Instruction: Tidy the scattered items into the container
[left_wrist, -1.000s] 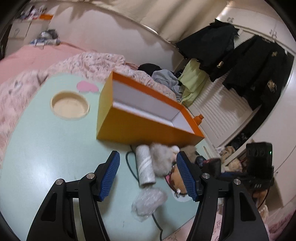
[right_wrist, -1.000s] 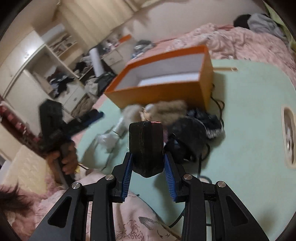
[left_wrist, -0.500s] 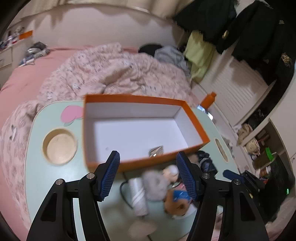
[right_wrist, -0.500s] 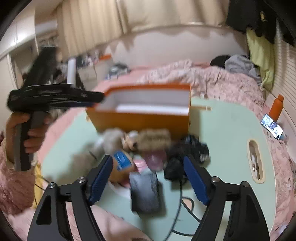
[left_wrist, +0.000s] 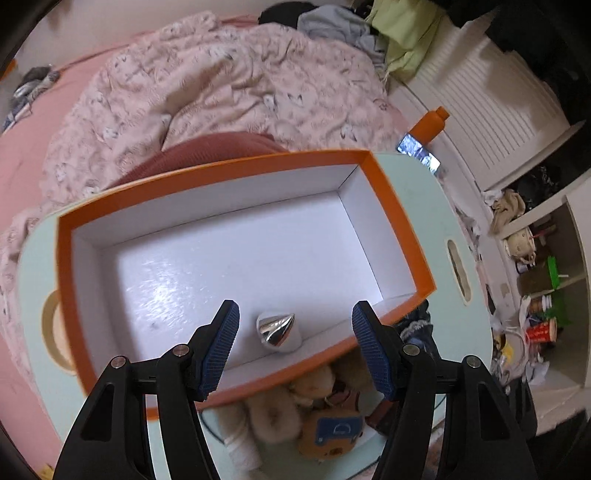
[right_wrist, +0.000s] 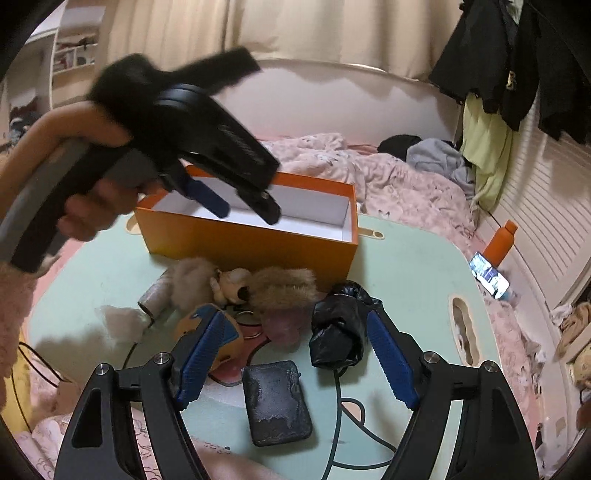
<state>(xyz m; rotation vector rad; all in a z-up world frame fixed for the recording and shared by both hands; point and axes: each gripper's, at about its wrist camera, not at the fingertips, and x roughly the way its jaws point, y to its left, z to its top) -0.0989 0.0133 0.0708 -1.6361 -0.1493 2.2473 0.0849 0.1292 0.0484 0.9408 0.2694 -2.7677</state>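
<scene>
Hovering now over the orange box (left_wrist: 399, 221), the left gripper (left_wrist: 295, 347) gapes empty — a silver cone (left_wrist: 276, 328) lies inside by the near wall. Right gripper (right_wrist: 295, 354) has let go — the black wallet (right_wrist: 277, 402) lies on the table's (right_wrist: 406, 266) near edge.

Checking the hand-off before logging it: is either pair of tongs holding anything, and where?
Nothing is held. The left tongs stand open above the orange box; the right tongs are open above the black case.

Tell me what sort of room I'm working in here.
Most likely a lived-in bedroom. A bed with a rumpled pink floral quilt lies right behind the pale green table, dark jackets hang by the slatted white door, and beige curtains cover the far wall.
</scene>
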